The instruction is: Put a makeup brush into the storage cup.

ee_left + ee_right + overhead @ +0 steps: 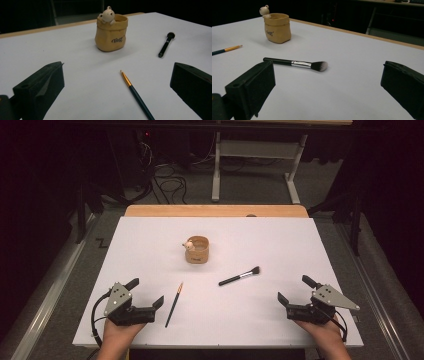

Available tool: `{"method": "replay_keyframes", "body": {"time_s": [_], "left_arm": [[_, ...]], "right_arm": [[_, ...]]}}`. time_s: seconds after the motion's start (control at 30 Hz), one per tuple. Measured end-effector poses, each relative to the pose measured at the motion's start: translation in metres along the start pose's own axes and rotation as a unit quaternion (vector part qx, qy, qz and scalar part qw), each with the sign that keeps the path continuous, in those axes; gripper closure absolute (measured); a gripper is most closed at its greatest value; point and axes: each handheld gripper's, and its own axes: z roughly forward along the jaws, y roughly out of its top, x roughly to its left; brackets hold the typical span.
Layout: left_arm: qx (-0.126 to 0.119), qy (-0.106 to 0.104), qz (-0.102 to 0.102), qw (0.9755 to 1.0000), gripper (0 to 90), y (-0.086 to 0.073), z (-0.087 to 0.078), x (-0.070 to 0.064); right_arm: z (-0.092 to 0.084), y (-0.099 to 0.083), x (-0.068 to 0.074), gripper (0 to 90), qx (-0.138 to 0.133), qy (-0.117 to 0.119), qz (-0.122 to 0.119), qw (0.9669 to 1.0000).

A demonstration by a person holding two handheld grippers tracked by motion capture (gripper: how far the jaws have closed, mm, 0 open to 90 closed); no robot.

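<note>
Both grippers, left (148, 292) and right (294, 288), rested spread and empty. Paintbrush (174, 304) lay at the left's 1 o'clock, makeup brush (239, 276) at the right's 10; best pinched mid-handle for the bear pot (197, 250).

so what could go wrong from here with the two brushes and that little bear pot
The thin paintbrush lies flat on the white table, so the open left hand-held gripper may slip off or roll it. The makeup brush also lies flat, with the same risk. The small bear pot looks light and might tip if a brush knocks its rim.
</note>
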Motion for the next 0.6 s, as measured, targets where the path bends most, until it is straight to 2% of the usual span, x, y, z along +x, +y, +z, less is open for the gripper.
{"method": "replay_keyframes", "body": {"time_s": [0.03, 0.13, 0.3, 0.33, 0.6], "left_arm": [[0.006, 0.001, -0.005, 1.0000, 0.2, -0.0001, 0.0003, 0.0010], [0.012, 0.004, -0.003, 0.9999, 0.2, -0.0005, 0.0007, 0.0034], [0.001, 0.012, -0.009, 0.9999, 0.2, 0.0000, -0.0006, 0.0076], [0.000, 0.012, -0.009, 0.9999, 0.2, -0.0003, -0.0006, 0.0080], [-0.004, 0.014, 0.003, 0.9999, 0.9, 0.0002, -0.0022, 0.0076]], "right_arm": [[0.0001, 0.0001, 0.0000, 0.3, 0.001, -0.002, 0.001, 1.0000], [0.0010, 0.0006, -0.0007, 0.3, 0.003, -0.006, 0.002, 1.0000], [0.0035, 0.0005, -0.0006, 0.3, 0.008, -0.013, 0.010, 0.9998], [0.0040, -0.0003, 0.0001, 0.3, 0.006, -0.011, 0.004, 0.9999], [0.0058, -0.0020, -0.0003, 0.4, 0.009, -0.004, 0.002, 0.9999]]}}
